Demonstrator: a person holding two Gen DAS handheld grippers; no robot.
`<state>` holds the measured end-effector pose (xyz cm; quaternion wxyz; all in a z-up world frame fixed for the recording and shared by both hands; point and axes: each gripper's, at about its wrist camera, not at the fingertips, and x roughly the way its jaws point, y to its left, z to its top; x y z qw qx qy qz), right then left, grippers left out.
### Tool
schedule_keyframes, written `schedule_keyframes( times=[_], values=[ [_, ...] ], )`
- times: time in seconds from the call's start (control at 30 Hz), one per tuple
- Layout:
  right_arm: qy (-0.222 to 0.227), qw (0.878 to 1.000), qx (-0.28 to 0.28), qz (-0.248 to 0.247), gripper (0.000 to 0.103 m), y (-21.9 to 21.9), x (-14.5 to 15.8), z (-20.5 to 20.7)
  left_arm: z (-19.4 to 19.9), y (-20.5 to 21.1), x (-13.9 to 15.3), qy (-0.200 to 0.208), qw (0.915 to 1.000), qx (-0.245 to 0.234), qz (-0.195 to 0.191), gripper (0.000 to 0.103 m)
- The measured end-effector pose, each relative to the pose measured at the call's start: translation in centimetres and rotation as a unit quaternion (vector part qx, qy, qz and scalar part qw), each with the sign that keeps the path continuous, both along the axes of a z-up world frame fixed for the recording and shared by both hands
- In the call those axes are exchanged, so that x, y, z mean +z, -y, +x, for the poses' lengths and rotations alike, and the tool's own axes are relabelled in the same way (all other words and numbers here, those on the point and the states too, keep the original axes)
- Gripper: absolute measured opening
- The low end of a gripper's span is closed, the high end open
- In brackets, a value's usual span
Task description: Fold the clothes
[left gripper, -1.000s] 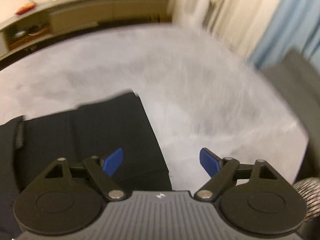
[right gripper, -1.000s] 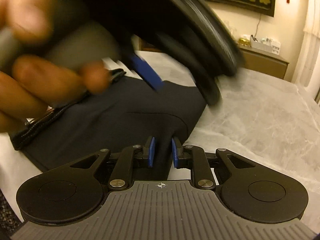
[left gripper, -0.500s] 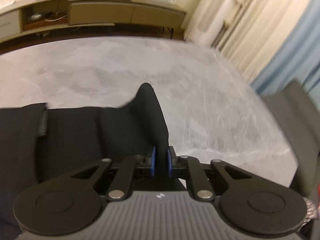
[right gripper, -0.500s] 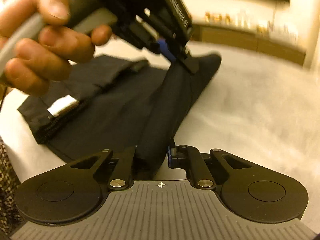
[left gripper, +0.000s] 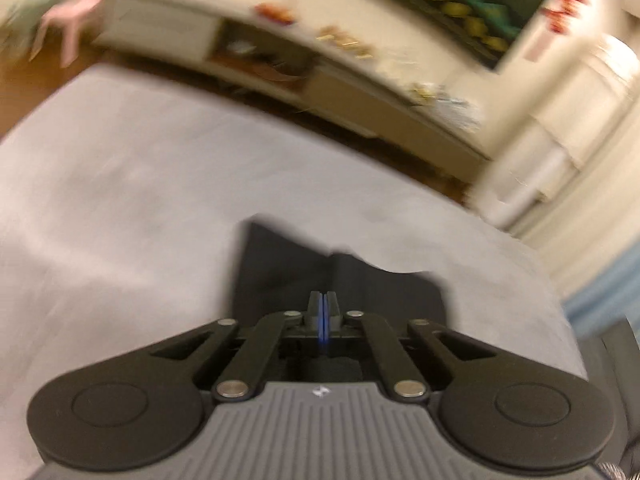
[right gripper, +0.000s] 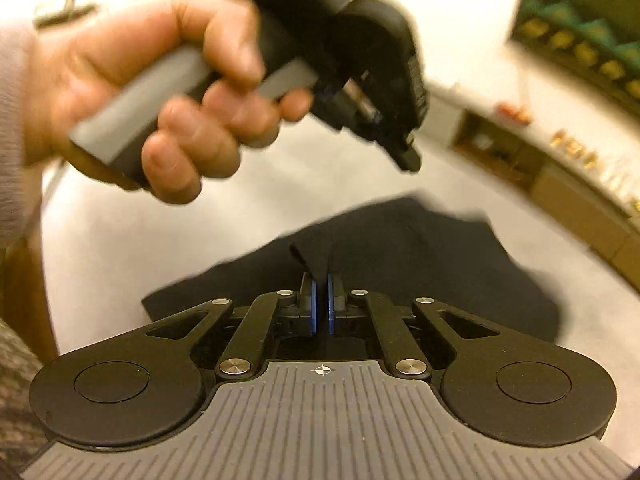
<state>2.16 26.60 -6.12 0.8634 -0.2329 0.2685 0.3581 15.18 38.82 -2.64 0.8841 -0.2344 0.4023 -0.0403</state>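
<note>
Two blue-padded tongs show, one per view. In the left wrist view, the left tongs sit at lower centre with their blue pads pressed together, having just closed; whether any cloth is caught between them I cannot tell, since the pads meet edge to edge with only a thin blue seam showing. Just beyond them the black fabric garment lies on the pale grey marbled bench, its far edge rising to a point at centre frame. A blurred long low beige sideboard crosses the upper part of the frame.

In the right wrist view, the right tongs at lower centre have just been closing and pinch a raised fold of the black garment, which stands up between the blue pads while the remaining cloth spreads across the middle of the frame on the bench. In the upper left, a person's hand grips the grey handle of the left tongs, whose tip hangs above the garment, apart from it.
</note>
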Motion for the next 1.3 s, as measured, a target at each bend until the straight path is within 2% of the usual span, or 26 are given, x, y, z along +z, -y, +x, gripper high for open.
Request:
schedule_keyframes(
  times=[0.03,0.1,0.17,0.2,0.23,0.27,0.33,0.37,0.43,0.5,0.57,0.67,0.73,0.83,0.9,1.0,1.03,1.07,1.13,1.2,1.27,1.3],
  values=[
    [-0.005,1.000,0.002,-0.012,0.002,-1.0,-1.0,0.0,-0.2,-0.7,-0.9,0.005,0.9998,0.009,-0.014,0.003],
    [-0.012,0.999,0.006,-0.035,0.002,-2.6,-2.9,-0.1,-0.9,-1.7,-2.1,0.020,0.9988,0.019,-0.040,0.019],
    [-0.011,0.999,0.012,-0.037,0.002,-1.9,-3.0,-0.9,-1.7,-1.7,-1.9,0.020,0.9996,0.014,-0.013,0.024],
    [-0.017,0.999,0.012,-0.029,0.003,-1.0,-2.7,-1.2,-2.0,-1.7,-1.6,0.027,0.9996,0.009,-0.009,0.032],
    [-0.022,1.000,0.000,-0.014,0.014,0.2,-2.2,-1.3,-2.3,-2.1,-1.6,0.027,0.9995,0.003,-0.017,0.039],
    [-0.025,1.000,-0.018,-0.001,0.038,1.3,-1.6,-1.1,-2.3,-2.0,-1.7,0.023,0.9995,-0.004,-0.022,0.045],
    [-0.037,0.998,-0.051,0.028,0.049,2.7,-0.7,-0.2,-2.8,-1.7,-2.7,0.005,0.9998,-0.010,-0.015,0.044],
    [-0.044,0.996,-0.061,0.039,0.051,3.1,-0.3,0.3,-3.0,-1.5,-3.1,-0.005,0.9998,-0.013,-0.011,0.041],
    [-0.051,0.996,-0.068,0.031,0.051,3.1,-0.1,1.0,-3.3,-1.1,-4.1,-0.027,0.9995,-0.016,-0.008,0.037],
    [-0.061,0.997,-0.056,0.007,0.049,2.9,-1.1,1.0,-3.5,0.0,-4.6,-0.037,0.9991,-0.019,-0.005,0.030],
    [-0.067,0.997,-0.047,-0.019,0.037,3.3,-2.0,1.2,-4.1,1.4,-4.9,-0.046,0.9985,-0.026,-0.011,0.030],
    [-0.061,0.996,-0.033,-0.054,0.037,5.7,-2.6,0.7,-5.5,4.2,-5.1,-0.062,0.9962,-0.043,-0.043,0.029],
    [-0.057,0.994,-0.046,-0.079,0.037,8.2,-2.5,0.4,-6.9,7.0,-4.7,-0.061,0.9953,-0.069,-0.030,0.029],
    [-0.073,0.988,-0.075,-0.111,0.041,12.5,-1.2,-1.0,-8.6,7.3,-4.4,-0.052,0.9965,-0.042,-0.049,0.028],
    [-0.077,0.988,-0.076,-0.109,0.041,13.9,0.4,-2.6,-9.0,5.9,-3.9,-0.046,0.9970,-0.011,-0.061,0.026],
    [-0.044,0.993,-0.078,-0.083,0.051,13.5,2.8,-4.2,-8.4,4.2,-3.6,-0.039,0.9945,0.002,-0.097,0.028],
    [-0.031,0.994,-0.079,-0.074,0.058,12.9,3.3,-4.4,-8.2,4.2,-3.7,-0.040,0.9937,-0.003,-0.104,0.029],
    [-0.022,0.994,-0.080,-0.069,0.069,11.7,3.0,-4.0,-7.8,4.3,-3.9,-0.042,0.9930,-0.009,-0.111,0.031],
    [-0.007,0.995,-0.083,-0.061,0.075,9.4,2.3,-3.0,-7.3,5.1,-4.1,-0.044,0.9940,-0.014,-0.100,0.032],
    [-0.021,0.993,-0.084,-0.080,0.070,7.0,0.3,-1.2,-6.5,5.6,-4.5,-0.050,0.9957,-0.008,-0.078,0.032],
    [-0.031,0.990,-0.094,-0.101,0.054,5.8,-1.4,0.1,-6.0,5.6,-5.0,-0.054,0.9965,-0.002,-0.064,0.032],
    [-0.036,0.989,-0.103,-0.103,0.050,5.8,-1.7,0.7,-5.9,5.5,-5.2,-0.055,0.9968,-0.001,-0.058,0.027]
  ],
)
